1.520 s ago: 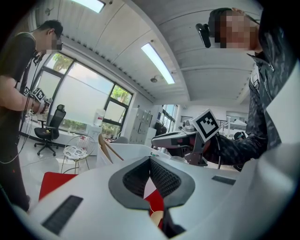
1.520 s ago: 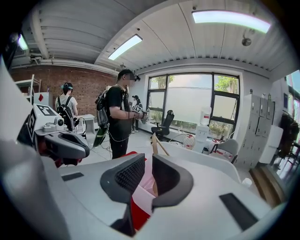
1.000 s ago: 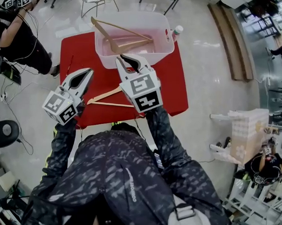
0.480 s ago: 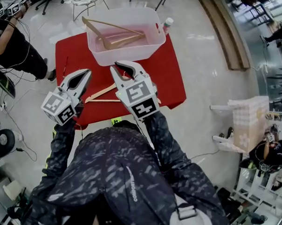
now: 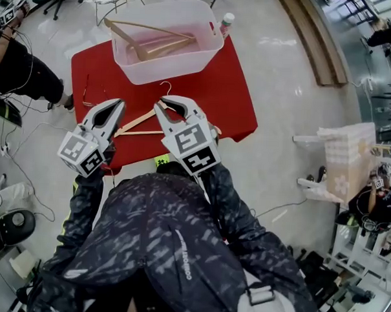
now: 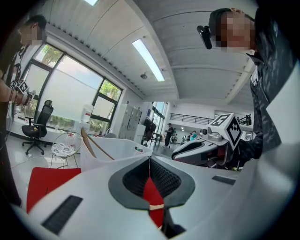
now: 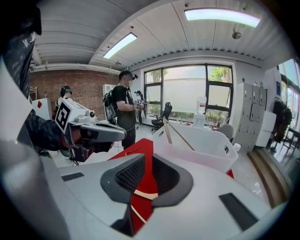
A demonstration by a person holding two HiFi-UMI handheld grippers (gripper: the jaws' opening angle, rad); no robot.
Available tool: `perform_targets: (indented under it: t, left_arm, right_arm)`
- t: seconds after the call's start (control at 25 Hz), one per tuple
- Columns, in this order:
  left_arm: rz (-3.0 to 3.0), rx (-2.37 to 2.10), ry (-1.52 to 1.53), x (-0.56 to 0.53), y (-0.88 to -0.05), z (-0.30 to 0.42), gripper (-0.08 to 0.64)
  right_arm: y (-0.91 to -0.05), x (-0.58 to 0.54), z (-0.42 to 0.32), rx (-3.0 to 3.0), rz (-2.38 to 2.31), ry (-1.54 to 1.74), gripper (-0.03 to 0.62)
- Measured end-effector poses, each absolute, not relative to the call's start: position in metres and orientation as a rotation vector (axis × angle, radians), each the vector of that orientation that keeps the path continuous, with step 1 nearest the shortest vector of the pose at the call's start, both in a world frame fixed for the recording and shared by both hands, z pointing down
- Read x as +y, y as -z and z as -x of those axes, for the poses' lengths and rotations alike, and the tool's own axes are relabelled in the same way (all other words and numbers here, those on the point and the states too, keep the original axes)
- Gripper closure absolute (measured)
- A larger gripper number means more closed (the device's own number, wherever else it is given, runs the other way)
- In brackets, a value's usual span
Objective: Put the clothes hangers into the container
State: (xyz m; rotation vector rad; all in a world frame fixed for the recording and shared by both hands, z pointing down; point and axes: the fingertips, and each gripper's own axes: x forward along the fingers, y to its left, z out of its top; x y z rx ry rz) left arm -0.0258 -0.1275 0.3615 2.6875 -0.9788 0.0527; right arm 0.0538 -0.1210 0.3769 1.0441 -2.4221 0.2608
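Head view, worktop: We looked down on a red worktop [image 5: 224,101] with a pale container [image 5: 164,67] standing at its far end.
Head view, container: Binned hangers [image 5: 155,47] of wood lay inside it, one end leaning up over the left rim. A white bottle [image 5: 226,21] stood just beside the right corner.
Head view, loose hanger: A loose hanger [image 5: 137,122] lay flat on the cloth near the front edge, apart from the container.
Head view, tools: The left tool [image 5: 115,105] and right tool [image 5: 168,104] hung side by side above it, the right one's tip over the neck by the wire hook.
Left gripper view, left tool: It was clenched on nothing, pads meeting at the tip. Red cloth and a strip of pale wood showed through the opening behind them.
Left gripper view, surroundings: The container stood ahead at left, the right tool at right.
Right gripper view, right tool: It was released, jaws a little apart and grasping nothing. Strips of the loose hanger showed below the gap.
Right gripper view, surroundings: The container stood ahead at right, the left tool at left.
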Motion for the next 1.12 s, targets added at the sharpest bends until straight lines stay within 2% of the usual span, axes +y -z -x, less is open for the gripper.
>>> perform_targets:
  t: [1.12]
  left_arm:
    - [-2.675,-0.792,-0.043,-0.103,-0.449,-0.021,0.548]
  right_arm:
    - [-0.524,-0.103,-0.086,-2.258,-0.951,-0.488,0.431]
